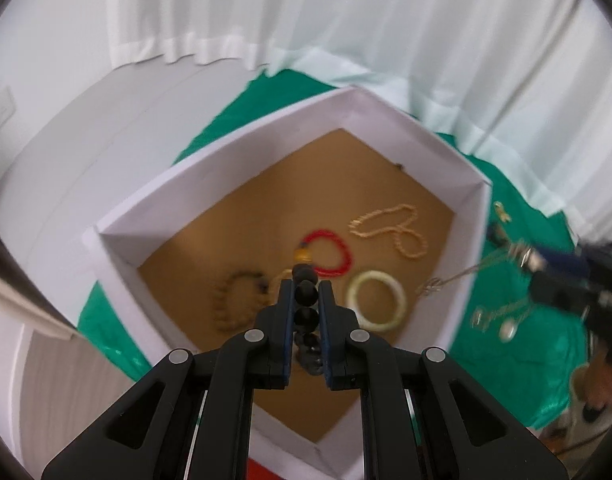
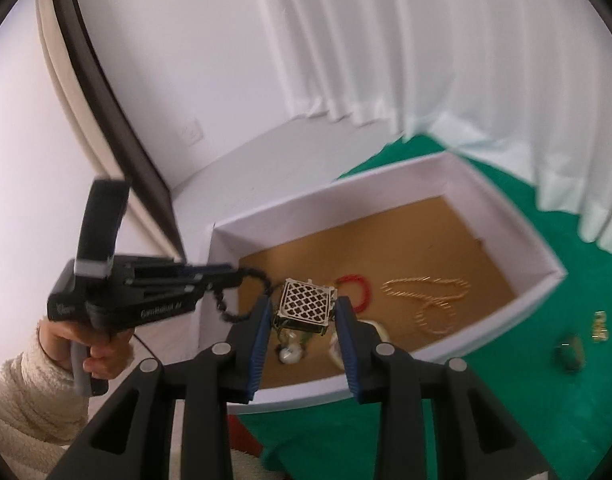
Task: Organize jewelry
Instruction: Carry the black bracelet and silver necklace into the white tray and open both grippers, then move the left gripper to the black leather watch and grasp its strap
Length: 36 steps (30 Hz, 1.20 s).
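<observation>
Jewelry lies partly in a white box [image 1: 210,200] with a brown floor, standing on a green cloth [image 1: 506,360], and partly in the two grippers held above it.

Nearest in the left wrist view, the left gripper [image 1: 306,280] has its jaws pressed together on a strand of black beads [image 1: 306,316], which runs up between the blue pads to a yellow bead at the tip. The right wrist view shows the same strand hanging in a loop from that gripper over the box's left wall, with a person's hand [image 2: 86,344] in a cream knitted sleeve [image 2: 26,392] on the handle.

The right gripper [image 2: 304,312] has its jaws part-way apart, pinching a square gold pendant [image 2: 304,304] with a lattice face; a pale round piece [image 2: 288,354] dangles under it, above the near part of the box.

On the box floor, nearest, lie a pale cream bangle [image 1: 376,300] on the right and a loop of brown beads [image 1: 234,300] on the left. Beyond them lies a red bead bracelet [image 1: 334,252], and farther right a long strand of gold-coloured beads [image 1: 394,228].

Outside the box, on the cloth to its right, lie a small dark green piece [image 2: 570,354] and, just beyond it, a small gold piece [image 2: 598,324]. White curtains [image 1: 346,20] hang behind the table.
</observation>
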Motion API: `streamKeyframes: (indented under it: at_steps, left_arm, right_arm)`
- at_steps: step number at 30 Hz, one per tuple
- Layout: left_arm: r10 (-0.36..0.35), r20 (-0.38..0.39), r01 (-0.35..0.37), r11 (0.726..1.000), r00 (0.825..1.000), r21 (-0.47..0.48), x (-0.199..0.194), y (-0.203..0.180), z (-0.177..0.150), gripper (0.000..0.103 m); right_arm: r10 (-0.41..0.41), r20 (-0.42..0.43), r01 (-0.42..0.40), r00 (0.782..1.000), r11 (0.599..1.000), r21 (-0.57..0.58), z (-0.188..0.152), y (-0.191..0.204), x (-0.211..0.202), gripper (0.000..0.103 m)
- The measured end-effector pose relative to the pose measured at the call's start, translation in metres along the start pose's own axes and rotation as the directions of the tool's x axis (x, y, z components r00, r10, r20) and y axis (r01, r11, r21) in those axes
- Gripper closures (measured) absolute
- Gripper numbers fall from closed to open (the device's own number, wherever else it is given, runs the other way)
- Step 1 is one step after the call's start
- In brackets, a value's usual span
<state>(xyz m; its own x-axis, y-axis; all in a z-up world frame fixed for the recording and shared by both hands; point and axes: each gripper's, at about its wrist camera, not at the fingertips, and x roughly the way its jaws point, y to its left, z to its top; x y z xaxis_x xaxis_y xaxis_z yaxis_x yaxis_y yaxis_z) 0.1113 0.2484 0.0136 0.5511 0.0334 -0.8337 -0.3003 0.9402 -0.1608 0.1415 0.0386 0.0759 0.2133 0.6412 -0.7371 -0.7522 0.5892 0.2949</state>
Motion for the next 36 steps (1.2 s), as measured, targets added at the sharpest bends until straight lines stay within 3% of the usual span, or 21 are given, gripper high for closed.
streamKeyframes:
  at_steps: [9, 12, 14, 15, 16, 18, 20, 24, 28, 32, 36]
  left_arm:
    - [0.080, -0.014, -0.080, 0.996, 0.997, -0.040, 0.020, 0.039, 0.016, 0.094]
    - [0.112, -0.036, -0.113, 0.992, 0.993, -0.048, 0.035, 0.050, 0.017, 0.094]
    - [0.120, -0.048, -0.122, 0.991, 0.992, -0.049, 0.044, 0.055, 0.017, 0.093]
    - [0.122, -0.054, -0.125, 0.991, 0.991, -0.046, 0.050, 0.058, 0.016, 0.093]
    - [0.129, -0.057, -0.131, 0.990, 0.990, -0.048, 0.052, 0.060, 0.016, 0.090]
    - [0.160, -0.062, -0.163, 0.985, 0.985, -0.060, 0.055, 0.065, 0.013, 0.070]
    - [0.161, -0.038, -0.163, 0.984, 0.986, -0.069, 0.048, 0.066, 0.009, 0.043]
    - [0.156, 0.010, -0.155, 0.987, 0.988, -0.050, 0.028, 0.056, 0.002, 0.035]
    - [0.113, 0.063, -0.113, 0.994, 0.992, 0.003, 0.008, 0.024, -0.011, 0.026]
    - [0.033, 0.079, -0.039, 0.995, 0.996, 0.087, -0.005, -0.023, -0.026, 0.026]
    - [-0.087, 0.068, 0.073, 0.979, 0.994, 0.191, -0.011, -0.083, -0.049, 0.022]
  right_arm:
    - [0.124, -0.173, -0.126, 0.977, 0.992, -0.002, -0.010, 0.040, 0.080, 0.070]
    - [0.130, -0.214, -0.136, 0.968, 0.991, -0.013, -0.019, 0.050, 0.102, 0.070]
    - [0.127, -0.236, -0.137, 0.963, 0.990, -0.028, -0.026, 0.056, 0.116, 0.066]
    - [0.119, -0.245, -0.132, 0.962, 0.991, -0.036, -0.028, 0.057, 0.121, 0.060]
    - [0.111, -0.247, -0.124, 0.963, 0.992, -0.038, -0.028, 0.058, 0.123, 0.047]
    - [0.103, -0.230, -0.112, 0.968, 0.993, -0.025, -0.029, 0.055, 0.122, 0.044]
    - [0.099, -0.201, -0.104, 0.975, 0.994, -0.016, -0.029, 0.047, 0.110, 0.044]
    - [0.013, -0.130, -0.021, 0.991, 0.998, -0.061, -0.031, 0.041, 0.078, 0.043]
    - [-0.091, -0.082, 0.082, 0.993, 0.991, -0.102, -0.051, 0.030, 0.051, 0.043]
    - [-0.175, -0.042, 0.171, 0.984, 0.982, -0.079, -0.086, 0.005, 0.026, 0.043]
    - [-0.284, -0.018, 0.284, 0.959, 0.959, 0.014, -0.129, -0.036, -0.002, 0.043]
